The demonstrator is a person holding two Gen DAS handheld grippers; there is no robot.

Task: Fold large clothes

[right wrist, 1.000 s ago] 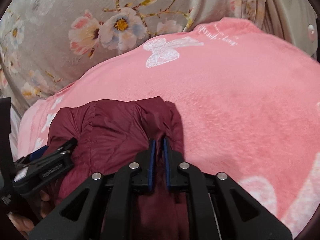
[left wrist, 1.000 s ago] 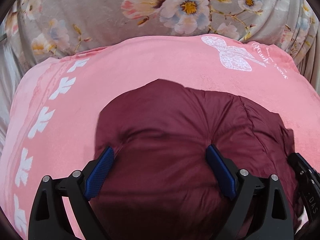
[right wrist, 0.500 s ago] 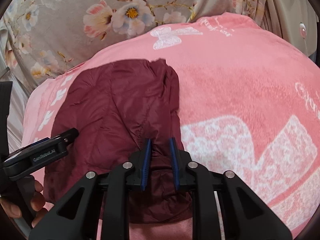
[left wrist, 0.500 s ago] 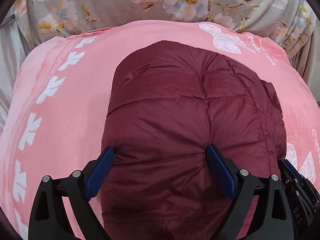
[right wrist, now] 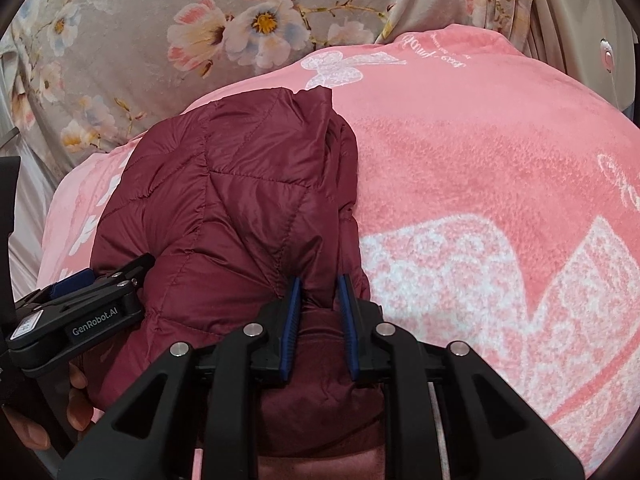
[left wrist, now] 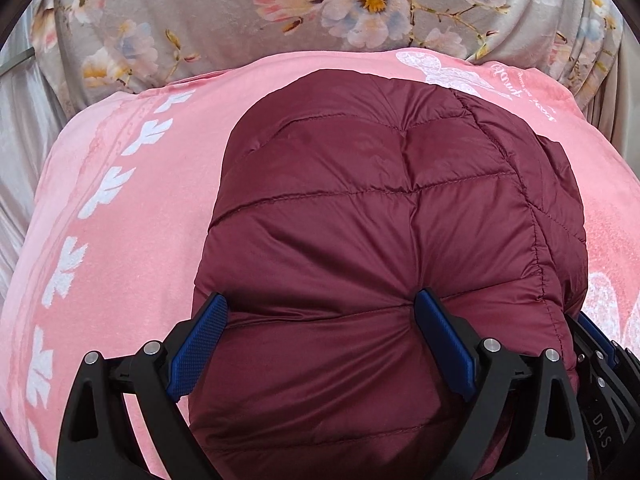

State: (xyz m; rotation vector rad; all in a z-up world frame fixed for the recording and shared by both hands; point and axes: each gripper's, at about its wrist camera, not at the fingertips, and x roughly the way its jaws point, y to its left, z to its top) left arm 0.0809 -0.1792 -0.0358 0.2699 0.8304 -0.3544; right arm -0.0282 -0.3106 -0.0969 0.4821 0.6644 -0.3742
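Pink blanket over floral bedsheet. Maroon quilted jacket lies folded on the blanket. Left gripper, fingers wide apart, pinches a puffed fold of jacket. Right gripper, fingers narrow, clamps the jacket edge.

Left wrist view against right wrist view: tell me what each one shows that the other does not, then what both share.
Only the left wrist view shows the left gripper from behind, its wide-set blue pads pressed into the maroon quilted puffer jacket, and the row of white leaf prints down the pink fleece blanket.

Only the right wrist view shows the right gripper pinching a narrow fold of jacket, the person's hand on the other gripper, and a large white butterfly print.

Both share the jacket, blanket and grey floral sheet.
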